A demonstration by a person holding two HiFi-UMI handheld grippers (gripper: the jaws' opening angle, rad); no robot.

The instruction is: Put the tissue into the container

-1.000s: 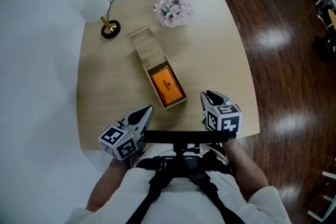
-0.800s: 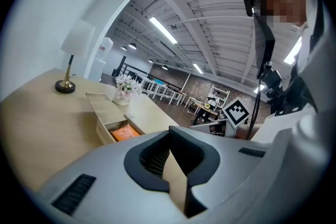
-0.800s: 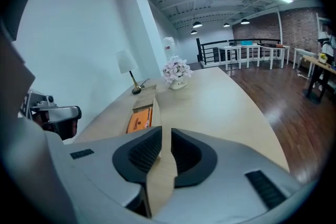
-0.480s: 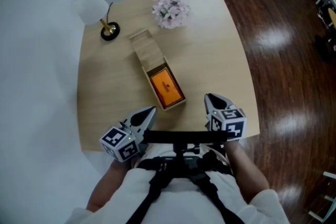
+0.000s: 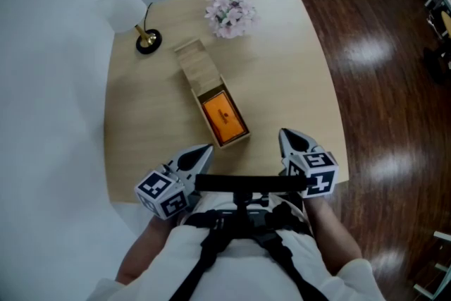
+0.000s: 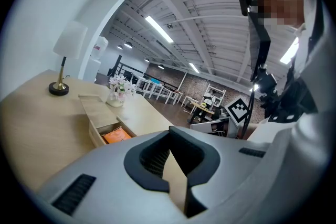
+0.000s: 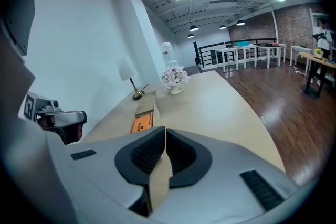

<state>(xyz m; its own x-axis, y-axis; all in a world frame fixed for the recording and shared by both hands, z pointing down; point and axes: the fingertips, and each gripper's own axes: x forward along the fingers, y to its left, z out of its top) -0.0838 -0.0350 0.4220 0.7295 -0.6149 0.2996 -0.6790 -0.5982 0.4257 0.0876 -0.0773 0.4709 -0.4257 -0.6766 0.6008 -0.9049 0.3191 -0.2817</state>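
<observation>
Both sets of jaws were pressed together on nothing, the right gripper (image 5: 285,132) having just closed, the left gripper (image 5: 204,149) level with it at the near edge of the table (image 5: 282,67); the orange tissue pack (image 5: 225,116) lay inside the open wooden container (image 5: 192,61)

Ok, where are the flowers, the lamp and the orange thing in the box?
flowers (image 5: 230,13), head view, on the middle of the pale blossoms.
lamp (image 5: 147,41), head view, on its round dark base.
orange thing (image 5: 224,116), head view, on its flat top face.
</observation>
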